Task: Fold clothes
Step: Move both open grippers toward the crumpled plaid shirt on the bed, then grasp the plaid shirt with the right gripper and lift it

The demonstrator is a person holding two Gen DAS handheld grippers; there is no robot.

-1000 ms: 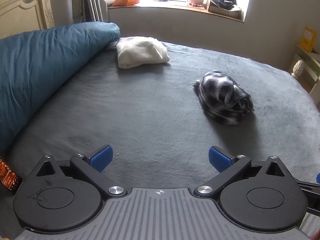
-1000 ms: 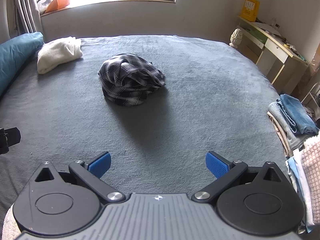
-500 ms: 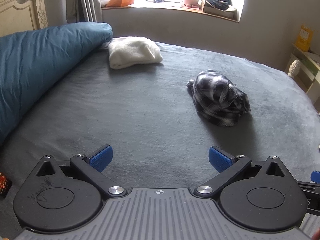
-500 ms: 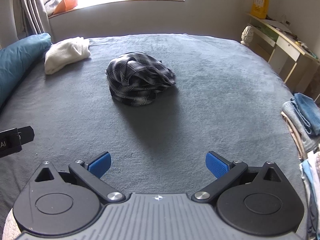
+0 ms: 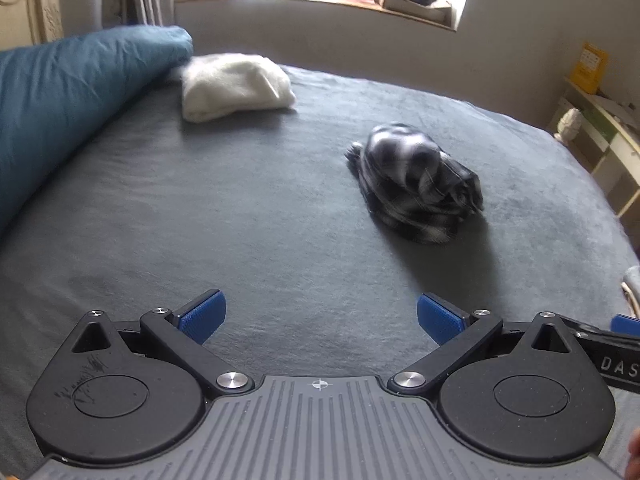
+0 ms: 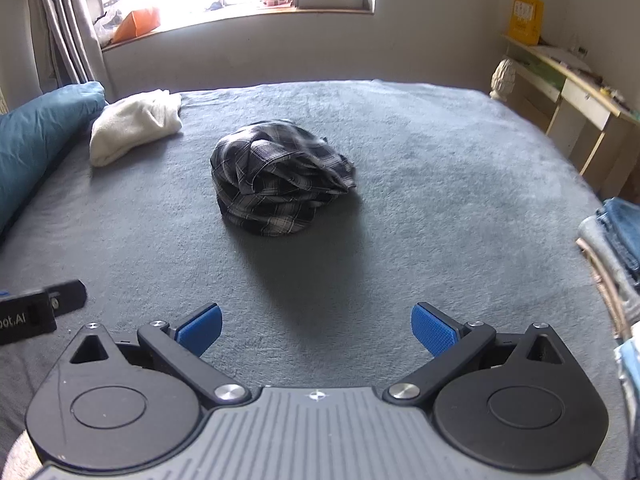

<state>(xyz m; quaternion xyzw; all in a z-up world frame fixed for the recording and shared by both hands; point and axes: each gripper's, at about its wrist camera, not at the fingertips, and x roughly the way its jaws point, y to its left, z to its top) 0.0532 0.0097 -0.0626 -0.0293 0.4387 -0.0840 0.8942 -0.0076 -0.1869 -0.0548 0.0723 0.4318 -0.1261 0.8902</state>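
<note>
- Grey, short-piled blanket (image 6: 420,184) covers the whole bed and fills the middle of both views; its surface is flat, with faint creases near the lower left of the left wrist view.
- A crumpled plaid shirt (image 6: 280,180) lies in a heap on the blanket, just left of centre in the right wrist view and right of centre (image 5: 416,188) in the left wrist view, where it is blurred. It casts a dark shadow toward the bottom of the frame.
- A folded cream garment (image 5: 234,86) rests at the upper left, touching the end of a teal duvet (image 5: 68,92) rolled along the left edge.
- The left gripper (image 5: 320,316) sits at the bottom of its frame, jaws wide apart and holding nothing; the right gripper (image 6: 316,328) is likewise spread and empty. Both are well short of the shirt.
- A bright window sill (image 6: 240,16) with clutter crosses the top, grey curtains (image 6: 64,24) hang at the upper left, and a pale table (image 6: 572,92) stands at the upper right.
- A stack of clothes (image 6: 616,248), with denim on top, shows at the right edge.
</note>
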